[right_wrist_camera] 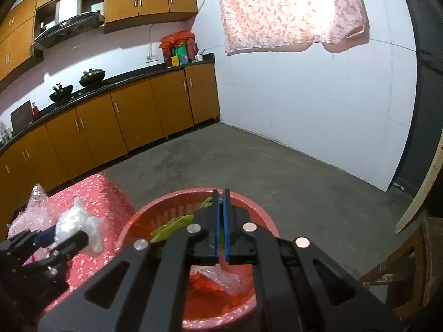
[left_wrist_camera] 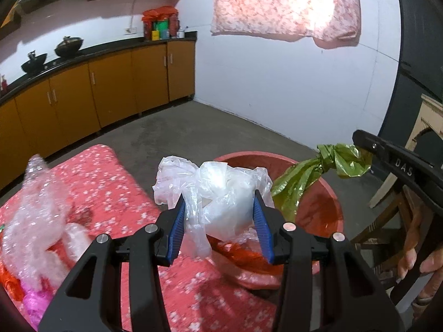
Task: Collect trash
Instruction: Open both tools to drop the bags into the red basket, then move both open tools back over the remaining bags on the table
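Observation:
My left gripper (left_wrist_camera: pixel 219 200) is shut on a crumpled clear plastic bag (left_wrist_camera: pixel 218 191) and holds it over the near rim of the red basket (left_wrist_camera: pixel 329 193). My right gripper (right_wrist_camera: pixel 220 196) is shut on a green plastic bag (left_wrist_camera: pixel 326 166), which hangs above the basket (right_wrist_camera: pixel 265 215); in the right wrist view the green bag (right_wrist_camera: pixel 171 225) shows beside and behind the pads. Red and clear trash (right_wrist_camera: pixel 218 285) lies in the basket. Bubble wrap (left_wrist_camera: pixel 41 207) and pink and red wrappers (left_wrist_camera: pixel 30 301) lie on the red floral tablecloth (left_wrist_camera: pixel 116 193).
Orange kitchen cabinets (right_wrist_camera: pixel 133 116) with a black counter run along the left wall. A wooden chair (left_wrist_camera: pixel 401 221) stands right of the basket. A floral cloth (left_wrist_camera: pixel 288 2) hangs on the white wall. Grey concrete floor (right_wrist_camera: pixel 277 166) lies beyond the basket.

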### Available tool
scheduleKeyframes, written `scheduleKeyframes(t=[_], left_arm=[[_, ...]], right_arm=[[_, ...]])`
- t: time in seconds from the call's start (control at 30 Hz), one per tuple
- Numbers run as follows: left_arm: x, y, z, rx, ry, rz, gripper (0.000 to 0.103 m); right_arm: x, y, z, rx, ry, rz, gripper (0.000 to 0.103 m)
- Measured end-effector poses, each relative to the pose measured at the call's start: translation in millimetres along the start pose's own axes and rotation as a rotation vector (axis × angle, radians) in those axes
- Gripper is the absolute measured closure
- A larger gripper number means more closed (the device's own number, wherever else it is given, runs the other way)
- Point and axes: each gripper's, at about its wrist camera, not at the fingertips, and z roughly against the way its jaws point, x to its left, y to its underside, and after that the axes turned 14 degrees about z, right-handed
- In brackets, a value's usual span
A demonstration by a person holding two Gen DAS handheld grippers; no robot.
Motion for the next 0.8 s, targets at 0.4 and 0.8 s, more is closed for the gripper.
scheduleKeyframes(t=[0.4,0.8], left_arm=[[-21.7,4.5,-34.7,0.047,0.019,-0.041,0.057],[-17.0,10.0,-36.8,0.064,0.014,-0.033,0.038]], right_arm=[[-6.6,0.9,-15.2,-0.007,-0.051,-0.029,0.097],[-5.5,8.5,-5.1,-0.042,-0.043,-0.001,0.028]])
